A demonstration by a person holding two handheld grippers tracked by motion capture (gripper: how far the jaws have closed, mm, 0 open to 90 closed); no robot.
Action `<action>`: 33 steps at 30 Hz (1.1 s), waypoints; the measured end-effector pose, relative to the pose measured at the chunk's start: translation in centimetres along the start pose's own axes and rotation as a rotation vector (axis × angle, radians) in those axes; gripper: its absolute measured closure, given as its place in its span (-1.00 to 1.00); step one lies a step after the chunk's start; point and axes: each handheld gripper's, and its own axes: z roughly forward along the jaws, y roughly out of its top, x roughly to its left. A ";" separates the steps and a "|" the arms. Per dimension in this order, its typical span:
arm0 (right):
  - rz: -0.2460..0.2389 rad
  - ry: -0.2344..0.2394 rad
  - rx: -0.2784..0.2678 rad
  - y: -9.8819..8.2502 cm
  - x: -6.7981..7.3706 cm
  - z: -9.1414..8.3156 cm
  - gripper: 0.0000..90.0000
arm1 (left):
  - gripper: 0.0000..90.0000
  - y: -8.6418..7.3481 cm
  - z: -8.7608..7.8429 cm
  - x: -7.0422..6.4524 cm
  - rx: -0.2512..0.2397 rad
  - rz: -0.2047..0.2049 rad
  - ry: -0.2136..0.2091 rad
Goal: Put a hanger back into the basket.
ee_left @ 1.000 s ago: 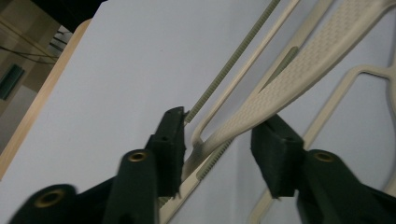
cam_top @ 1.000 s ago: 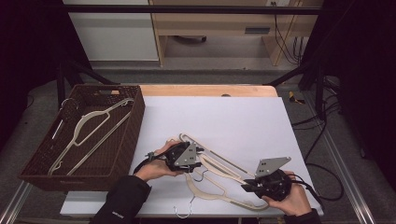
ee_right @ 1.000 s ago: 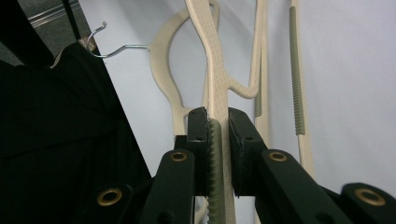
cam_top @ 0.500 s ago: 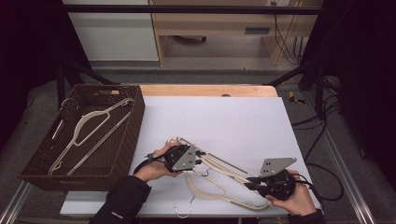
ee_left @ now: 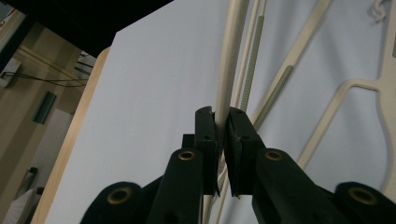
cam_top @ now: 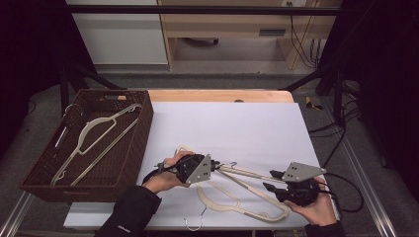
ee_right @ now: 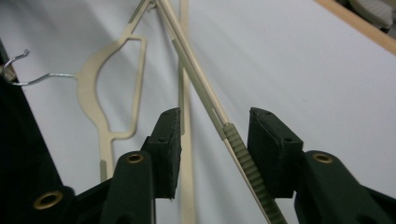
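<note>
In the high view, the left gripper point(cam_top: 213, 167) lies low over the white table point(cam_top: 237, 128), held in a hand point(cam_top: 165, 174) in a dark sleeve. Its jaws point toward the right gripper and are closed on one arm of a cream hanger point(cam_top: 247, 174), whose bar runs on from there to the right gripper point(cam_top: 270, 181). The right gripper sits at the far end of that bar, cradled in the other hand point(cam_top: 316, 207), with a grey plate point(cam_top: 302, 171) on top. A second hanger point(cam_top: 237, 203) lies flat on the table between and just below the two grippers, its wire hook point(cam_top: 195, 223) toward the table's near edge. Well off to the left gripper's outer side stands a brown wicker basket point(cam_top: 133, 148) with another hanger point(cam_top: 94, 136) lying in it.

In the left gripper view, the two black jaws have just been closing and now press from both sides on the hanger's round arm point(ee_left: 229, 70), which runs straight up and away from them. More hanger bars lie just beside the jaws, on the table.

In the right gripper view, the jaws have just been opening and stand apart. The ribbed hanger bar point(ee_right: 233, 140) passes between them, nearer the right jaw, and neither pad presses on it. The flat hanger point(ee_right: 100, 93) lies off past the left jaw, its wire hook point(ee_right: 28, 77) pointing away.
</note>
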 end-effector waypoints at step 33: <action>0.159 -0.116 -0.296 -0.7 -1.2 -1.7 -0.59 | 0.94 5.7 -6.7 3.9 0.072 -0.365 0.068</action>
